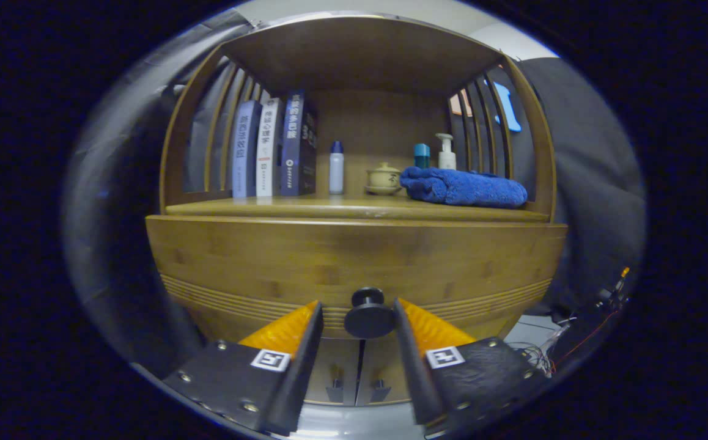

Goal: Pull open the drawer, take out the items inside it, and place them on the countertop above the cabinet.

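We have the gripper (359, 318) spread open with the drawer (354, 263) knob (368, 315) sitting right between our fingers, neither finger pressing on it. The drawer front looks closed. Above it, on the worktop (305, 208), we see three upright books (274, 150), a small white bottle (336, 168), a lidded cup (383, 178) and a folded blue towel (464, 187).

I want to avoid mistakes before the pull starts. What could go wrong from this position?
1. The tongs stand open around the round drawer knob, with gaps on both sides. Pulling before they close firmly would probably let them slip off.
2. The knob is small and rounded, so an off-centre grip may slide.
3. The countertop already holds books, a bottle, a teapot and a blue towel; a jerky pull might shake the upright ones.
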### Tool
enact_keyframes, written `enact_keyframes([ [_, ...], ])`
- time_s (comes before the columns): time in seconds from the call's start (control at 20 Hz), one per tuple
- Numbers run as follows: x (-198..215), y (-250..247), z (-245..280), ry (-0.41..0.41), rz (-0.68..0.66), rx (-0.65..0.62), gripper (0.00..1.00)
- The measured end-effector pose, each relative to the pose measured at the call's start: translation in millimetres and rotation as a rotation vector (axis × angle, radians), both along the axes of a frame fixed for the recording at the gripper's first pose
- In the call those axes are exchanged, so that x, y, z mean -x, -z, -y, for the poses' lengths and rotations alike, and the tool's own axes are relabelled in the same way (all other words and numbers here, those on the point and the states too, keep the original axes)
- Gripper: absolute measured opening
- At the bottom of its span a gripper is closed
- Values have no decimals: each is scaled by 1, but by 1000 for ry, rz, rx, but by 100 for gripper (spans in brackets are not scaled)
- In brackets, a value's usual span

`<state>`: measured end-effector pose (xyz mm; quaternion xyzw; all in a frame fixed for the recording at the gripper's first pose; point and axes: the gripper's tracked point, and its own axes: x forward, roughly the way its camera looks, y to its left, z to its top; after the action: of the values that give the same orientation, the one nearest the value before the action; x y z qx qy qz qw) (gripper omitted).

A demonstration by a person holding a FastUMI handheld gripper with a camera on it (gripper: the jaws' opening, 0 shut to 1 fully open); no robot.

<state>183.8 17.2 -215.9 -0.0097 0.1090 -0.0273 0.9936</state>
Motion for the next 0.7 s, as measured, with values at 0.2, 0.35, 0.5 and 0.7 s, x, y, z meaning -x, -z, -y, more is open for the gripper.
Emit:
enact_keyframes([
  [0.2,25,-7,-8,-37,-39,70,27],
  [0.35,60,-7,-8,-40,-48,40,27],
  [0.5,98,-9,-5,-51,-60,61,27],
  [0.7,138,-10,0,-61,-64,16,27],
])
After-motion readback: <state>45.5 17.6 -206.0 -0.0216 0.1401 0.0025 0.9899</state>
